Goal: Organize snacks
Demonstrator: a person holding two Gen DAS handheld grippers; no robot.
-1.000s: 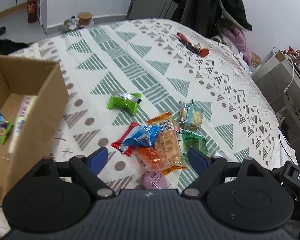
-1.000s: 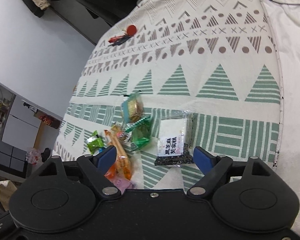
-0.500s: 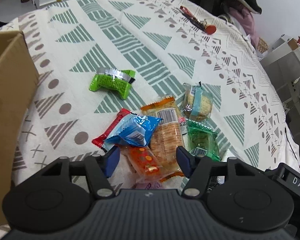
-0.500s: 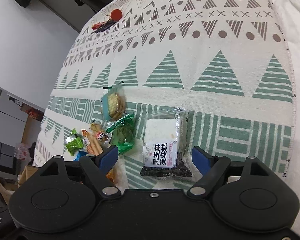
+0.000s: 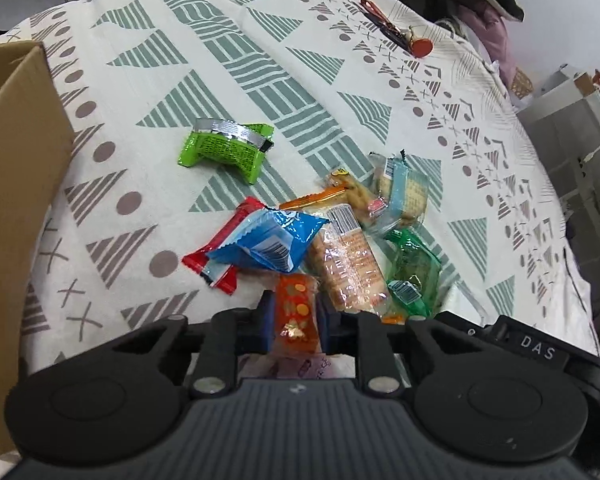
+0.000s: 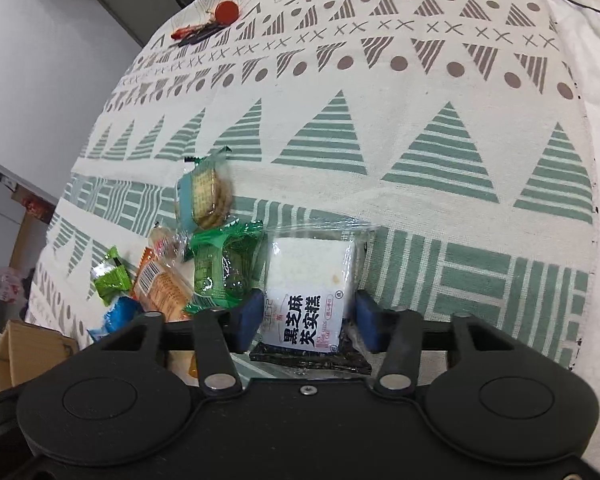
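A pile of snack packets lies on the patterned tablecloth (image 5: 236, 60). My left gripper (image 5: 295, 320) is shut on an orange packet (image 5: 296, 304) at the pile's near edge. Just beyond it lie a blue packet (image 5: 272, 236) over a red one (image 5: 216, 256), a long cracker pack (image 5: 348, 268) and a green cake pack (image 5: 412, 276). A bright green packet (image 5: 228, 150) lies apart, farther left. In the right wrist view my right gripper (image 6: 306, 320) is shut on a white black-sesame cake packet (image 6: 308, 280) that rests on the cloth (image 6: 420, 128).
An open cardboard box (image 5: 16, 160) stands at the left, its corner also in the right wrist view (image 6: 28, 344). A round biscuit pack (image 6: 204, 192) lies beyond the pile. Red-handled items (image 5: 396, 36) sit at the far side. The table edge (image 6: 588, 200) runs along the right.
Both grippers moved forward and down onto the pile. The left jaws went from wide open to shut on the orange packet. The right jaws narrowed onto the sesame cake packet.
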